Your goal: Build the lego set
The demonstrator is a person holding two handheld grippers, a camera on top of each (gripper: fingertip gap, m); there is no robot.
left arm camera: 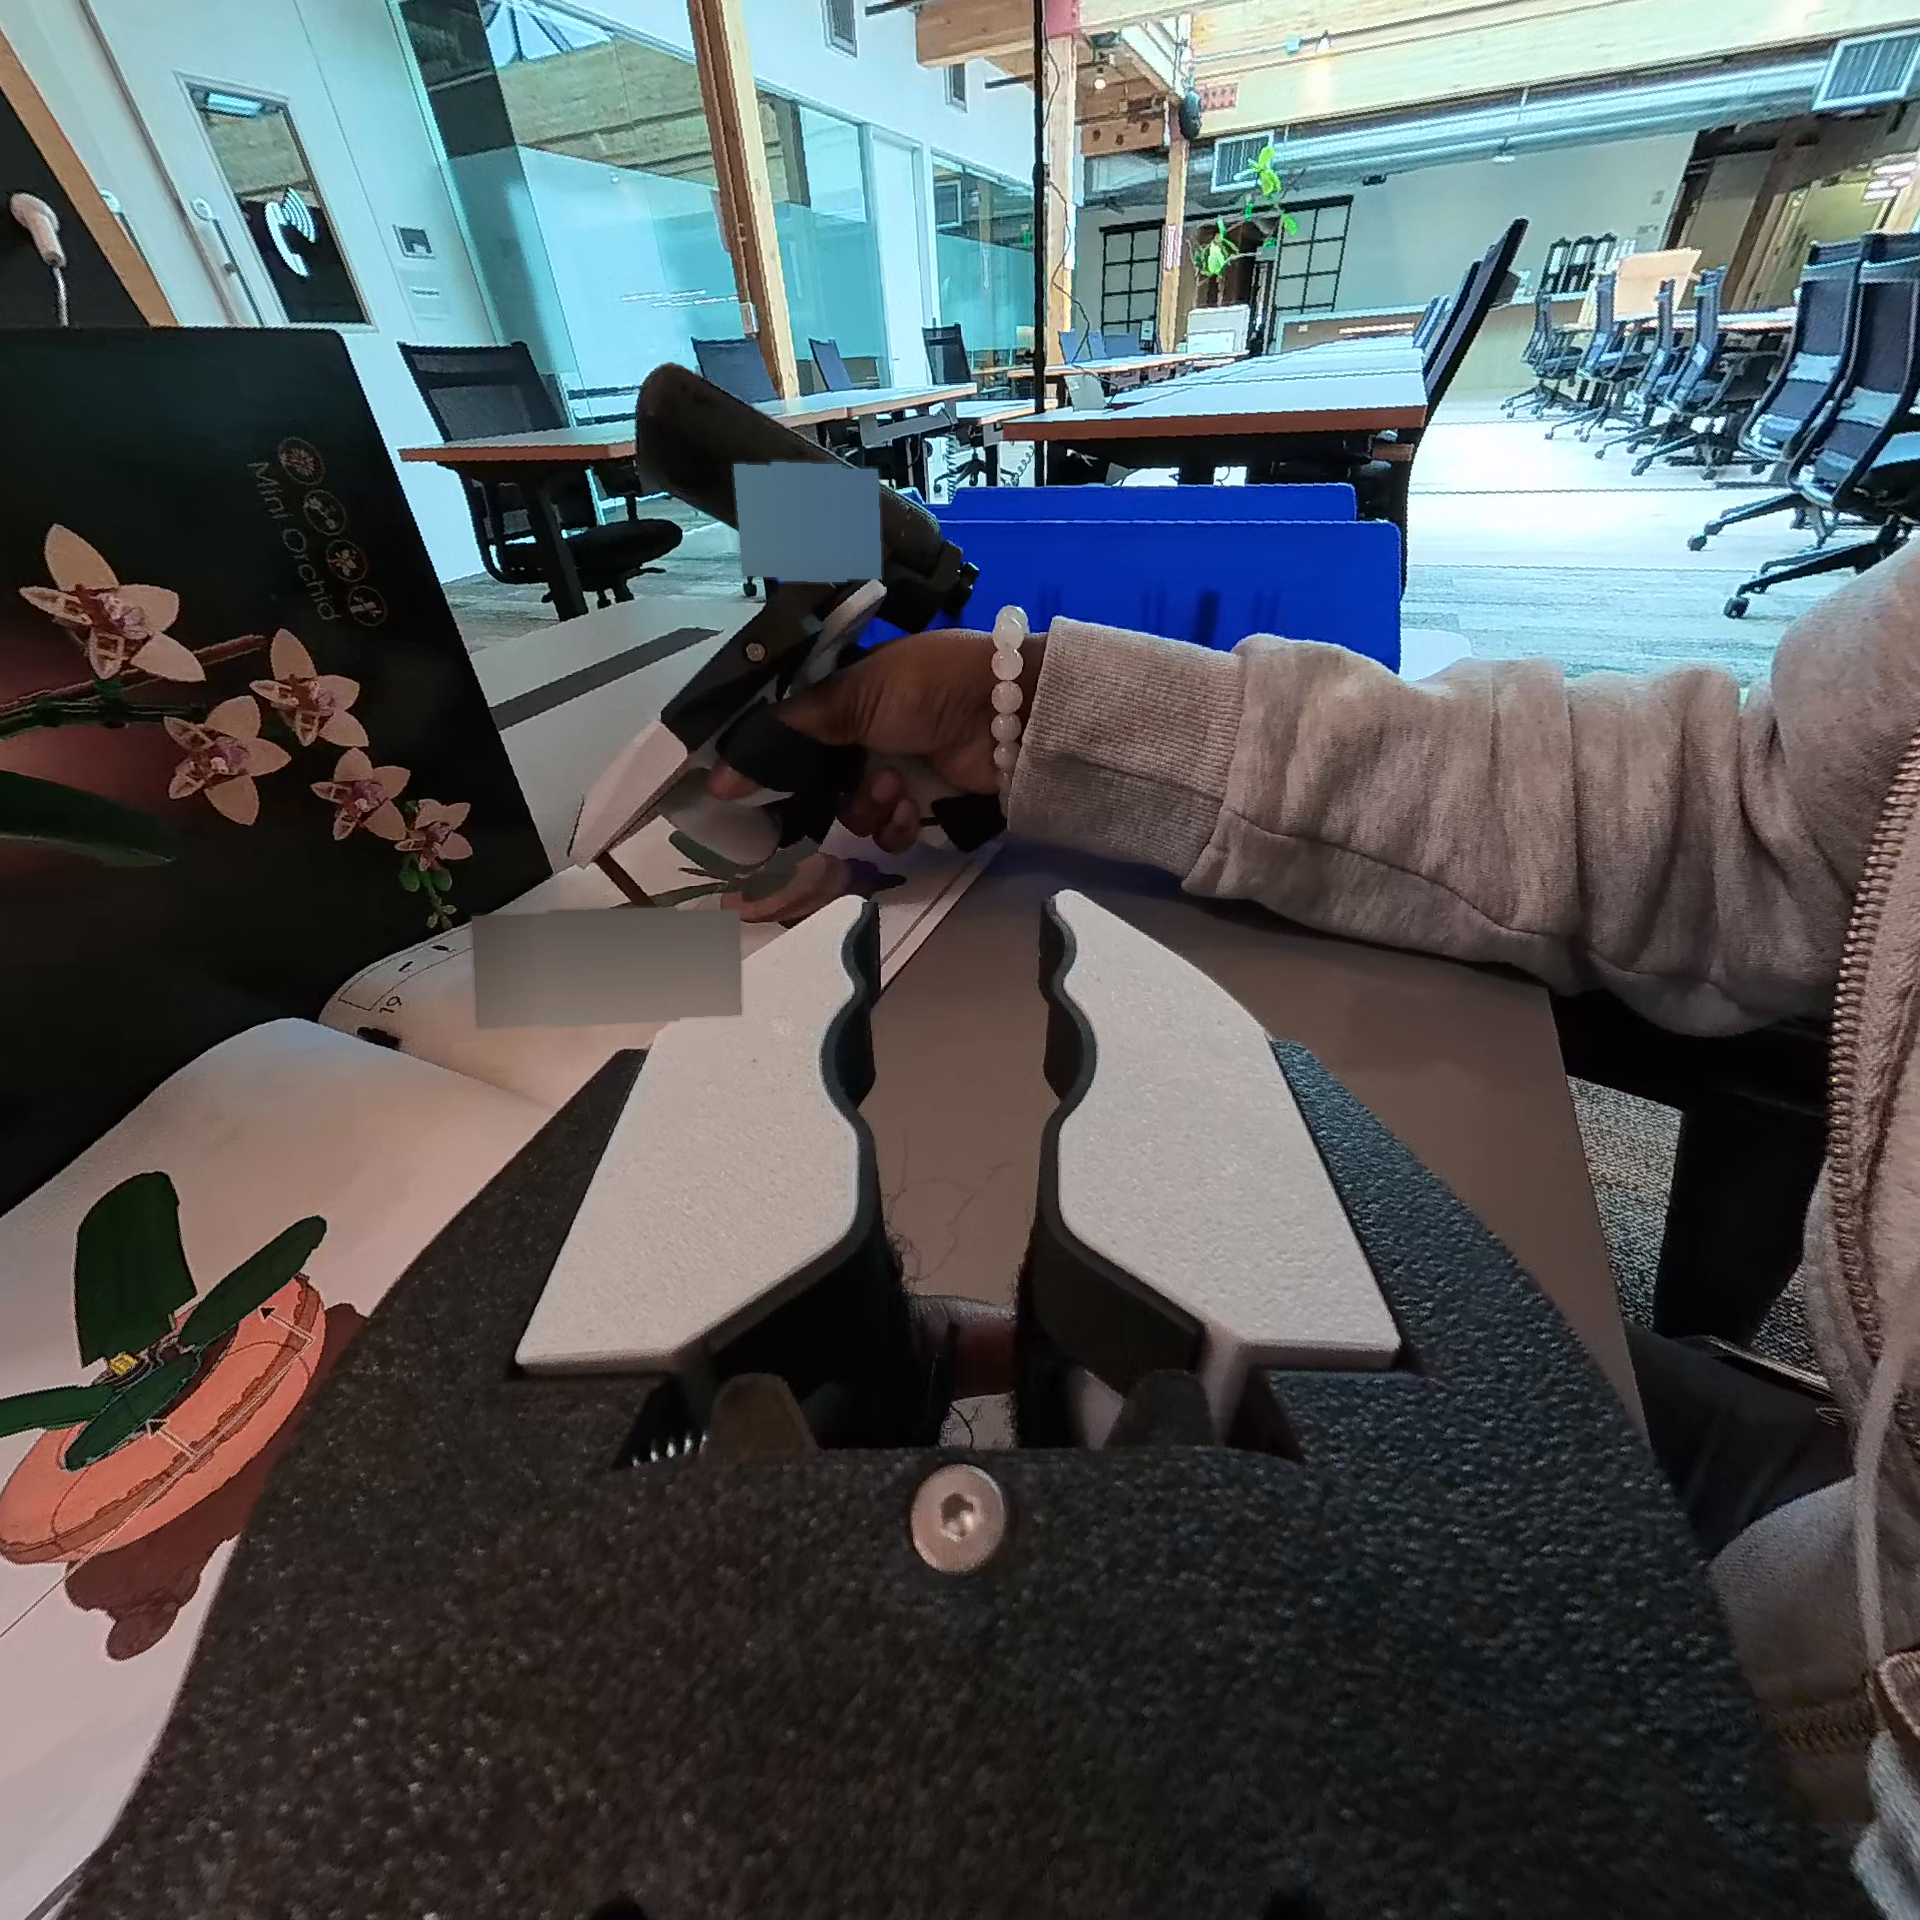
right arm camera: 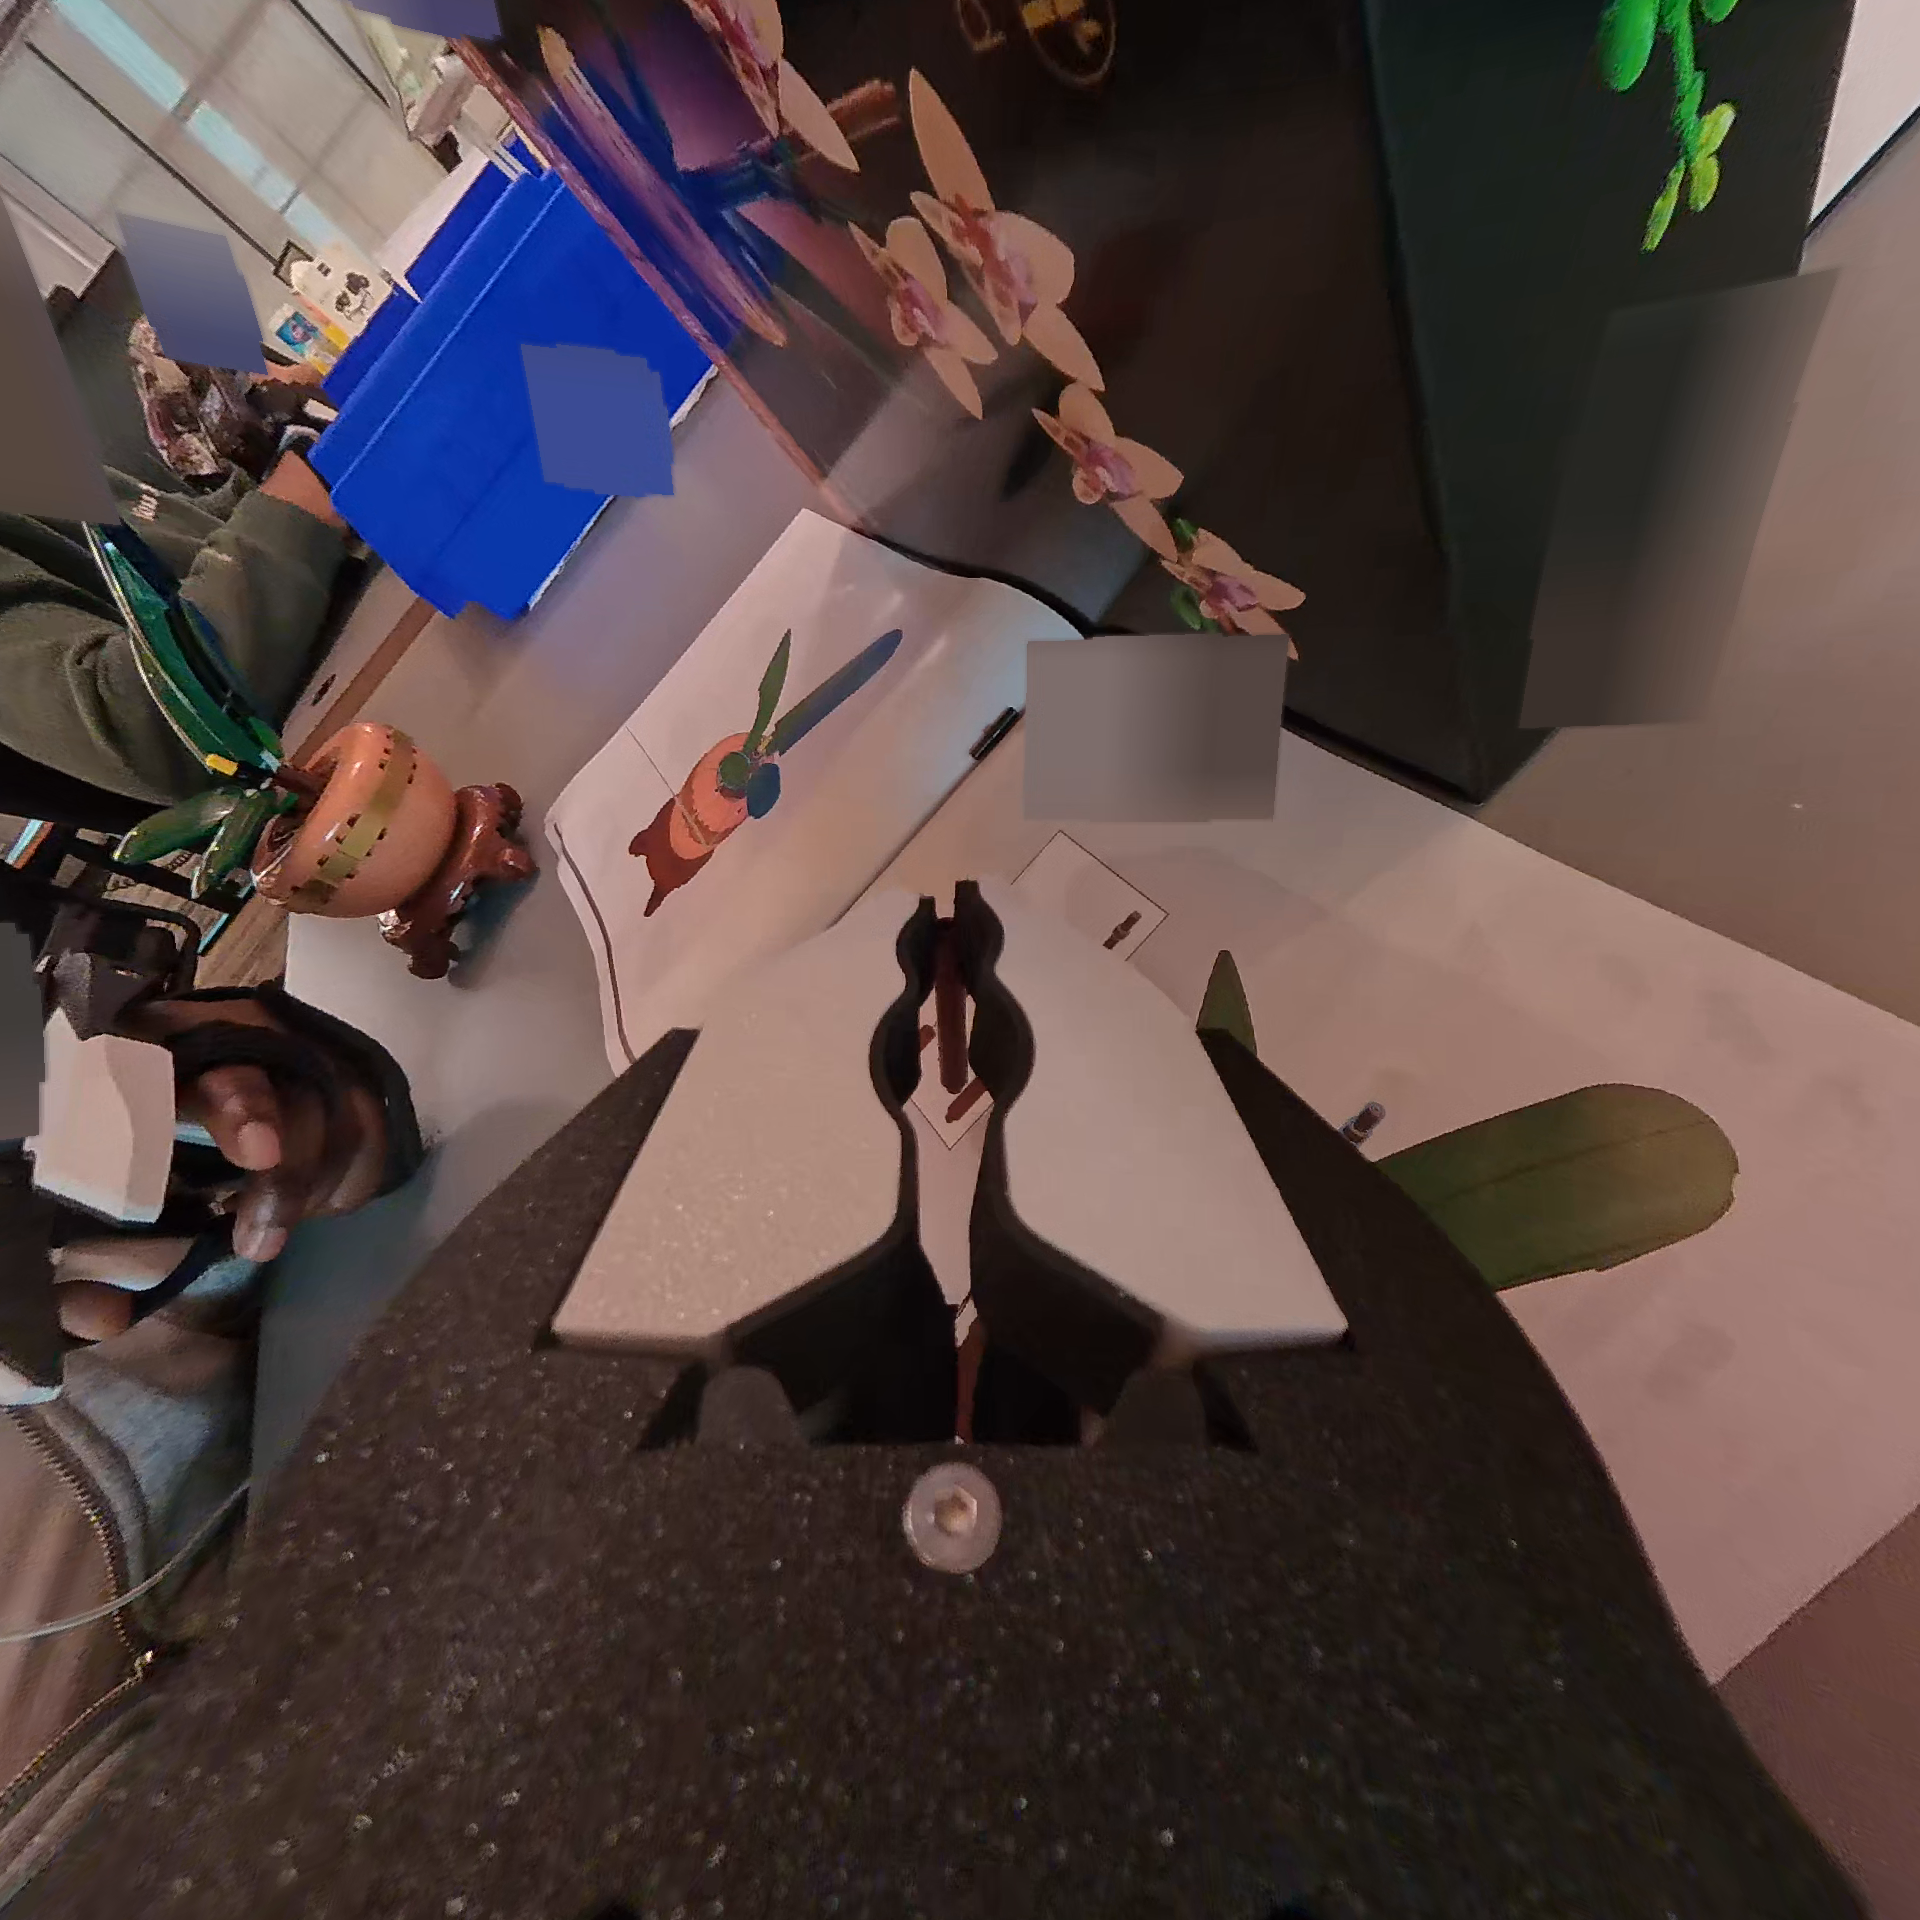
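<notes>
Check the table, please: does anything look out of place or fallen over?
Yes. The partly built orange pot lies tipped on its side beside the open instruction booklet, its green leaves pointing sideways.

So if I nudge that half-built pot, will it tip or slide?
Likely tippy: the peach pot bulges wide above small brown feet, and its green leaves stick out to one side. It probably slides easily too, as smooth plastic on a smooth table. The leaves may pop off if pushed; steady the pot body instead.
</notes>
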